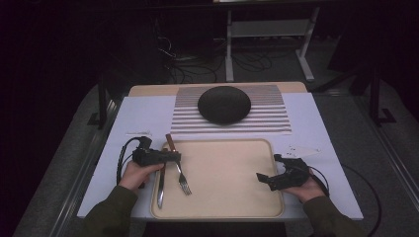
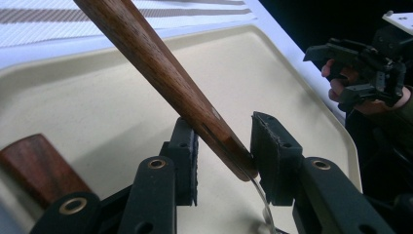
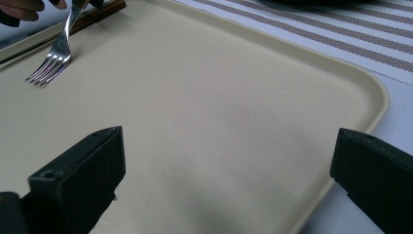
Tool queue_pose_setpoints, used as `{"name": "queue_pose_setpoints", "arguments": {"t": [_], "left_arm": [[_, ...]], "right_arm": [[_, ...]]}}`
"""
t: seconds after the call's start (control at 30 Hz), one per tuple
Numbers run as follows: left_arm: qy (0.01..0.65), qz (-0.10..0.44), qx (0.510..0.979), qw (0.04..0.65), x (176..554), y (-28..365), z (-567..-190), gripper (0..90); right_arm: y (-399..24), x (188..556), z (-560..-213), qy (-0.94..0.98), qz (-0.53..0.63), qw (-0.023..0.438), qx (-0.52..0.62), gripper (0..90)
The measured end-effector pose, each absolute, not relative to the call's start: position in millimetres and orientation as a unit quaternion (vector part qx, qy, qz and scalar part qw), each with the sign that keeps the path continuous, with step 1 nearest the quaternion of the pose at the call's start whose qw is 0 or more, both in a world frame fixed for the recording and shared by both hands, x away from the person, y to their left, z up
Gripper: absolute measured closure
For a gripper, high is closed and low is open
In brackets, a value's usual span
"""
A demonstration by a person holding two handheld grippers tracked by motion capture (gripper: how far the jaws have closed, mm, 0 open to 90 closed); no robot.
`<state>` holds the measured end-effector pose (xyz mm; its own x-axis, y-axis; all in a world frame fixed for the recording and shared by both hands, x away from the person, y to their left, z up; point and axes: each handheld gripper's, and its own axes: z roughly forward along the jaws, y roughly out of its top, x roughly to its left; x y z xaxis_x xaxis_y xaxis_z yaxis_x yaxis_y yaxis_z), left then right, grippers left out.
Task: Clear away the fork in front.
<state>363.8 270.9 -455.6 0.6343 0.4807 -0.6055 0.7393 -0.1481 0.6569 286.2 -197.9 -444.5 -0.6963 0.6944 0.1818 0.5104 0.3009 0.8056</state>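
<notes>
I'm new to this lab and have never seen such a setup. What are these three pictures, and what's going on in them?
There is no robot here: a person holds a hand-held two-jaw tool in each hand. The high view looks down on the table from above; the other two come from cameras riding on each tool, looking along its black jaws.

On the table lies a beige tray, and behind it a striped placemat carrying a dark bowl. On the tray's left side are a wood-handled fork and a knife.

The left gripper has the fork's wooden handle between its jaws, though there is a gap on at least one side, so it isn't firmly clamped. The right gripper is wide open, holding nothing, at the tray's right edge.
</notes>
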Motion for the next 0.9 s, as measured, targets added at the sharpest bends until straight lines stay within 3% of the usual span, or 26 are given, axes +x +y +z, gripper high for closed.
{"name": "queue_pose_setpoints", "arguments": {"t": [0.5,0.9], "left_arm": [[0.43,-0.112,0.761,0.473,365.2,272.2,-464.4,63.5],[0.422,-0.083,0.762,0.484,363.3,275.0,-456.5,64.3]], "right_arm": [[-197.5,286.6,-444.8,0.8,0.456,0.1,0.376,0.0],[-197.6,286.5,-444.6,0.8,0.457,0.099,0.376,0.0]]}}
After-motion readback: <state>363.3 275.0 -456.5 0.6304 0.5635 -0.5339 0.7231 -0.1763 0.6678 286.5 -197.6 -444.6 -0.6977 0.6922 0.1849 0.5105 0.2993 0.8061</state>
